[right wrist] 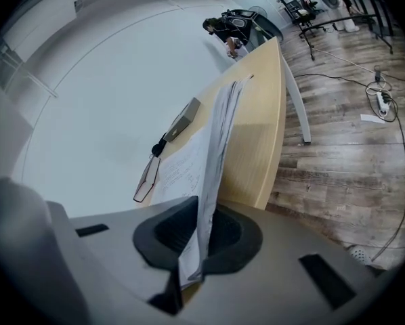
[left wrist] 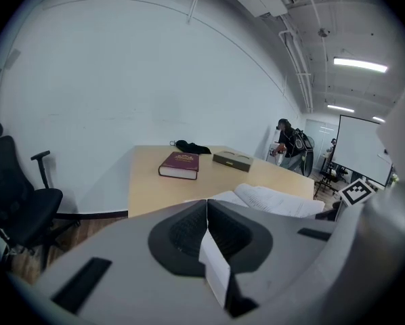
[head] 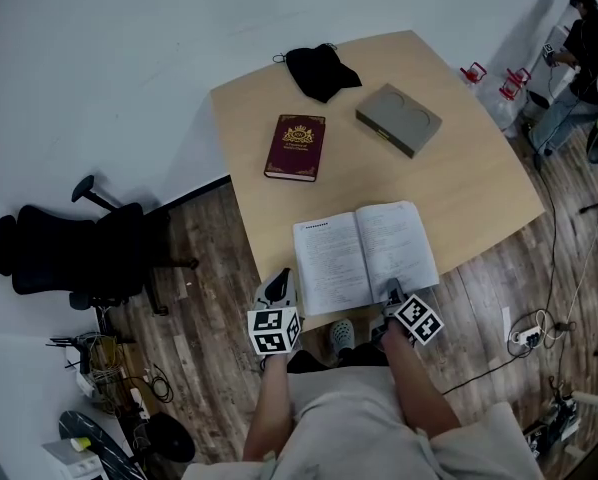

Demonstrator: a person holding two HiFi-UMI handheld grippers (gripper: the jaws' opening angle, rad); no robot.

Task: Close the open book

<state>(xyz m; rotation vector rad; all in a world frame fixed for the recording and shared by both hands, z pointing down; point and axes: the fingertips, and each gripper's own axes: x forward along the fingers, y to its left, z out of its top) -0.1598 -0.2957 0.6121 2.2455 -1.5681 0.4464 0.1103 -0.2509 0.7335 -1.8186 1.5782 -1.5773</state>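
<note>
Book (head: 364, 253) lies spread at the table's (head: 459, 158) 6 o'clock edge, spine running 12 to 6. Right gripper (head: 392, 293) is clamped on the right-hand pages (right wrist: 212, 161) at their near edge. Left gripper (head: 279, 290), jaws together on nothing, sits at the book's 8 o'clock. Judgement: the right hand leads, swinging the pages over the spine toward 9.

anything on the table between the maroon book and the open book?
Nothing. Only bare tabletop lies between the maroon book and the open book; the head view shows it.
</note>
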